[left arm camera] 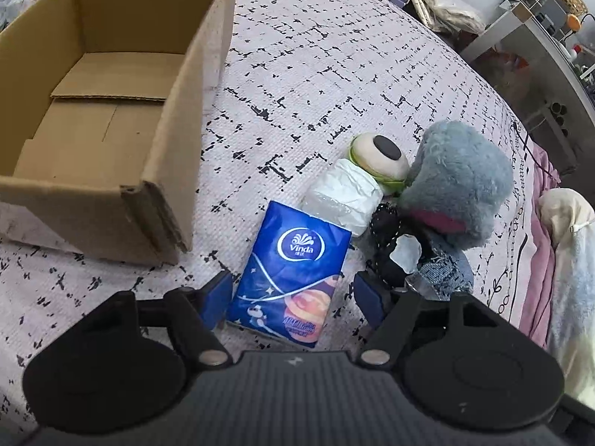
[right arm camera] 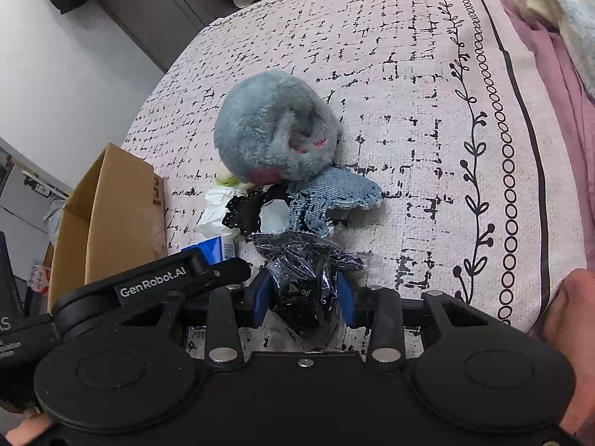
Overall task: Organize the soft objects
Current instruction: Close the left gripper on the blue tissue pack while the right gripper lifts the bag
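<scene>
The tissue pack (left arm camera: 288, 278) lies flat on the bedspread (left arm camera: 334, 74), its near end between the blue pads of the left gripper (left arm camera: 293, 299) — jaws spread wider than the pack, neither pad pressing it. Just beyond lie a white wrapped bundle (left arm camera: 346, 197), a round cream toy (left arm camera: 379, 160) and a grey plush (left arm camera: 457, 186). The open box (left arm camera: 178, 141) sits to the left, close by.

The right gripper (right arm camera: 303, 297) is closed on a black perforated bag (right arm camera: 308, 278), both pads squeezing it. Ahead lie a denim scrap (right arm camera: 334, 193) and the plush, touching.

The bag's lower end is lost behind the gripper body. In the right view the left gripper covers most of the tissue pack, and the box is cut off at the edge.
</scene>
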Motion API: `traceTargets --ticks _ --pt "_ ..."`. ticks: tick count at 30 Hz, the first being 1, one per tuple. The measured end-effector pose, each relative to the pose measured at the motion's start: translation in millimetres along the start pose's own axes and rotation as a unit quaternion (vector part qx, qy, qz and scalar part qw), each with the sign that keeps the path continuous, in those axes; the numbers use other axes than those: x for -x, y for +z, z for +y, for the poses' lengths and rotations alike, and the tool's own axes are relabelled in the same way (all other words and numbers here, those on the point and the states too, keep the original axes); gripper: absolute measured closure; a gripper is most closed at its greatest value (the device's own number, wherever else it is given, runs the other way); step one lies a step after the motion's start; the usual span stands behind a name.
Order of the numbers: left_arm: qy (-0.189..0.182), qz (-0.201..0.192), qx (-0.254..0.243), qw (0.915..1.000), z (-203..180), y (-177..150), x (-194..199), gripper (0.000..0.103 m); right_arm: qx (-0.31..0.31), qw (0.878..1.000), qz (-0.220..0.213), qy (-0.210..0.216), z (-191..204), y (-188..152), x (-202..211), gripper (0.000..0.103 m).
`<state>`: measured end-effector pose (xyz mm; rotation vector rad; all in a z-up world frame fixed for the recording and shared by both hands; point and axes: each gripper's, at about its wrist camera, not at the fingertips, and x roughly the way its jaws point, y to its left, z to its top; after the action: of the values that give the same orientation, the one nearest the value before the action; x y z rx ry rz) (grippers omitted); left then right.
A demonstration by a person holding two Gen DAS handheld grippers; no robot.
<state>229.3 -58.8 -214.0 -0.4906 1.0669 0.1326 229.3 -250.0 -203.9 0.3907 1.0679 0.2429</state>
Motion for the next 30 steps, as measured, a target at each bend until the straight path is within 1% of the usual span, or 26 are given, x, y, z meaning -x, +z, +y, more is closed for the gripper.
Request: traceTargets --ticks 2,4,5,7,9,14,19,24,30 --pt "0.004 -0.006 -0.005 1.0000 -1.6 -0.2 0.4 0.034 0.001 1.000 -0.001 0.001 0.0 0.4 0.4 0.066" --pt "0.010 -0.009 -0.005 0.9999 -1.9 0.2 0.4 0.043 0.003 1.000 -0.003 0.001 0.2 0.6 1.6 0.067" --pt "0.011 -0.009 -0.002 0.9999 -1.1 0.6 1.4 0.045 0.004 1.000 -0.004 0.002 0.8 0.8 2.2 0.068" --pt "-0.001 -0.008 0.011 0.9999 2.2 2.0 4.4 0.048 0.006 1.000 -0.009 0.002 1.8 1.1 5.0 0.068" --pt "-0.013 -0.006 0.018 0.9997 3.1 2.9 8.3 0.049 0.007 1.000 -0.016 0.001 2.2 0.9 7.9 0.069" --pt "-0.026 -0.017 0.012 0.9994 -1.2 0.6 25.9 0.050 0.005 0.999 -0.040 0.009 2.9 -0.4 20.2 0.070" --pt "-0.038 -0.027 0.015 0.9988 -1.1 0.1 46.8 0.050 0.004 0.998 -0.057 0.026 4.8 -3.7 31.3 0.071" --pt "-0.046 -0.040 0.010 0.9981 -0.6 2.9 70.5 0.050 0.010 0.996 -0.079 0.033 8.9 -8.0 46.5 0.071" --pt "-0.052 -0.052 -0.001 0.9973 3.8 6.0 94.8 0.050 0.032 0.993 -0.100 0.049 17.5 -10.4 61.5 0.071"
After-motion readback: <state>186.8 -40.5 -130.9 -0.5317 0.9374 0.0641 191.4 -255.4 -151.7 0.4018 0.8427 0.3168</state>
